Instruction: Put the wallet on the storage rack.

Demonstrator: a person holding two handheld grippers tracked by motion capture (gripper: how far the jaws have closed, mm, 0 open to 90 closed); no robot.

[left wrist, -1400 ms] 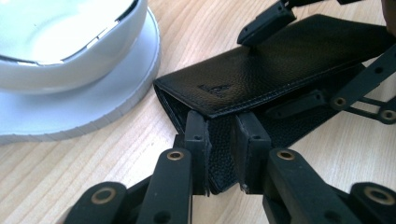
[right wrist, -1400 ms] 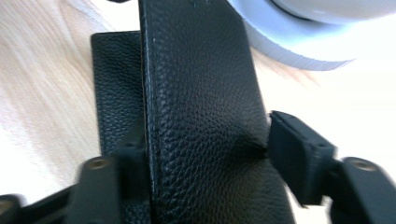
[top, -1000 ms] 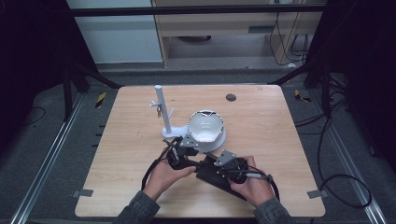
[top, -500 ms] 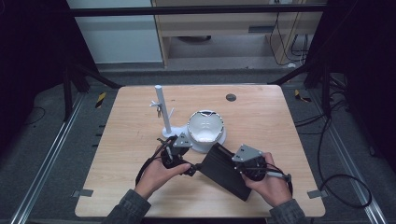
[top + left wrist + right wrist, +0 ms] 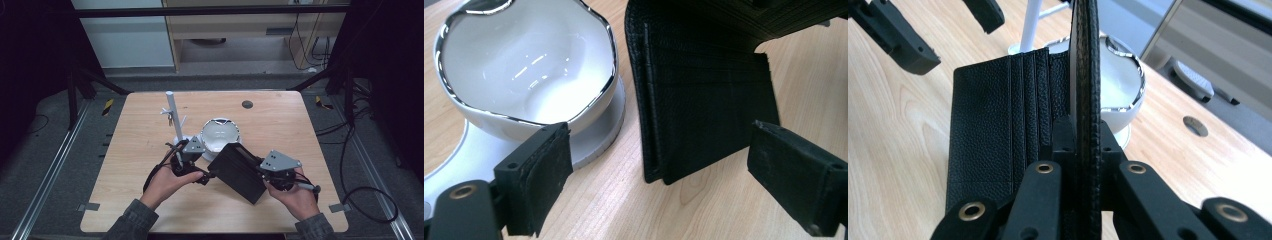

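Note:
A black wallet (image 5: pixel 235 169) lies spread open on the wooden table (image 5: pixel 280 125). My right gripper (image 5: pixel 261 173) is shut on one flap and holds it up on edge (image 5: pixel 1083 75); the other flap, with its card slots (image 5: pixel 993 130), rests flat on the wood. My left gripper (image 5: pixel 207 176) is open; its jaws have just been opening, and the flat flap's end (image 5: pixel 704 110) lies between them without touching either pad (image 5: pixel 541 165). In the right gripper view, my right gripper (image 5: pixel 1082 137) pinches the flap near its bottom edge.
A white bowl with a silver rim (image 5: pixel 220 134) sits on a white stand base just behind the wallet, beside the left jaw (image 5: pixel 529 65). A white post (image 5: pixel 172 117) rises at its left. A round hole (image 5: pixel 247 104) marks the far table.
The right gripper moved right and up with its flap, so the wallet swung open. The left gripper's jaws parted and let go of the wallet; the left hand stayed put.

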